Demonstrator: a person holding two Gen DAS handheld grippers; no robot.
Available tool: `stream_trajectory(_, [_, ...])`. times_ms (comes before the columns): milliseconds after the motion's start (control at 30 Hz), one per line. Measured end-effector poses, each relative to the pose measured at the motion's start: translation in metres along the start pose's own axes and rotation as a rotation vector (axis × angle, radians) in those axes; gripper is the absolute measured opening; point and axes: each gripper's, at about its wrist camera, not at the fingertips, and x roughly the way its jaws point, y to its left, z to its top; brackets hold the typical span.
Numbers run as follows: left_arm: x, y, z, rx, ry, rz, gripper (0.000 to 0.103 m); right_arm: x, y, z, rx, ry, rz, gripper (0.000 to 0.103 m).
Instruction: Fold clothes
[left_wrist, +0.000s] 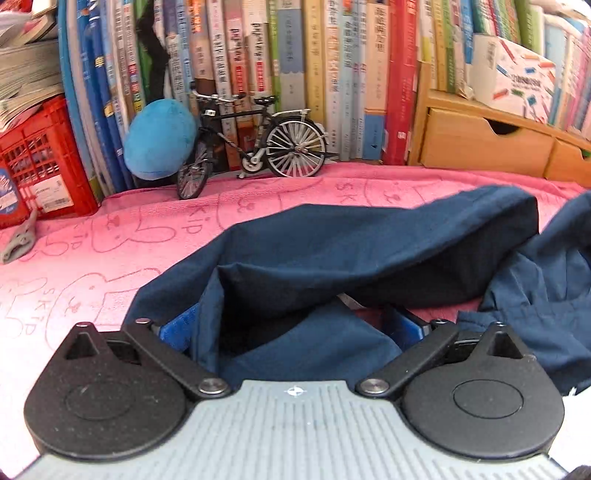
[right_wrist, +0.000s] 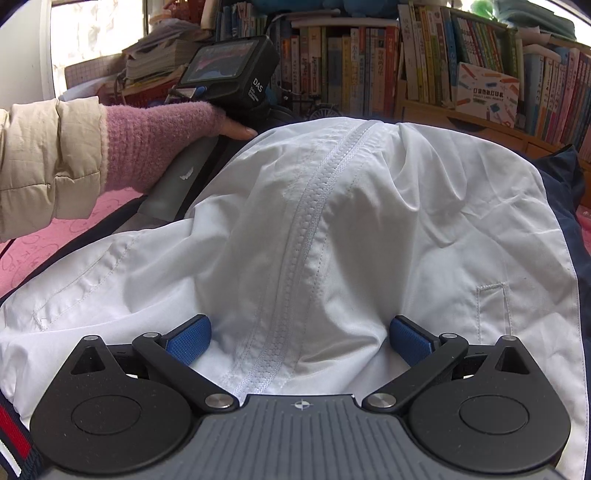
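Left gripper (left_wrist: 291, 328): I am keeping it wide, navy sleeve (left_wrist: 332, 251) lying loose between its pads.
Right gripper (right_wrist: 299, 339): I am holding it wide around the jacket's white front (right_wrist: 369, 229).

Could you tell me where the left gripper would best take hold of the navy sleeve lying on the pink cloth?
Probably at the folded near edge of the navy sleeve, coming in low from the front. There the fabric stands up in a tented fold between the open fingers of the left gripper, so a pinch should catch both layers above the pink cloth.
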Motion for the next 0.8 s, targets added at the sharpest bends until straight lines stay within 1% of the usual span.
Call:
stream_trajectory(33, [-0.001,0.004,0.003,-0.028,-0.011,-0.008,0.084,0.0,0.0,0.0,0.0,0.0,0.0,0.103])
stream_trajectory(100, [-0.006,0.017,0.01,-0.122,-0.04,-0.039,0.025,0.0,-0.001,0.0,0.0,0.0,0.0,0.103])
stream_trajectory(167, [-0.007,0.031,0.018,-0.213,-0.034,-0.075,0.011,0.001,-0.002,0.0,0.0,0.0,0.0,0.103])
stream_trajectory(200, [-0.009,0.035,0.021,-0.22,-0.041,-0.07,0.005,0.001,-0.002,0.0,0.0,0.0,0.0,0.103])
stream_trajectory(267, [-0.018,0.038,0.028,-0.199,-0.078,-0.047,0.004,0.001,-0.001,0.0,0.0,-0.001,0.0,0.103])
stream_trajectory(333, [-0.031,0.043,0.035,-0.178,-0.138,-0.034,0.004,0.001,-0.002,0.0,0.0,-0.001,0.0,0.103])
stream_trajectory(433, [-0.061,0.064,0.053,-0.165,-0.249,0.036,0.002,0.001,-0.002,0.0,0.001,-0.001,0.0,0.103])
stream_trajectory(500, [-0.087,0.087,0.066,-0.197,-0.336,0.076,0.002,0.001,-0.002,0.0,0.004,-0.002,-0.002,0.103])
stream_trajectory(600, [-0.122,0.132,0.076,-0.243,-0.455,0.112,0.002,0.001,-0.002,-0.001,0.009,-0.004,-0.009,0.103])
stream_trajectory(667, [-0.13,0.161,0.073,-0.254,-0.464,0.163,0.002,0.002,-0.002,-0.001,0.009,-0.005,-0.011,0.103])
stream_trajectory(767, [-0.117,0.201,0.051,-0.282,-0.383,0.244,0.002,0.002,-0.002,0.0,0.007,-0.004,-0.013,0.103])
stream_trajectory(800, [-0.109,0.214,0.04,-0.307,-0.352,0.261,0.002,0.003,-0.002,0.0,0.007,-0.004,-0.014,0.103])
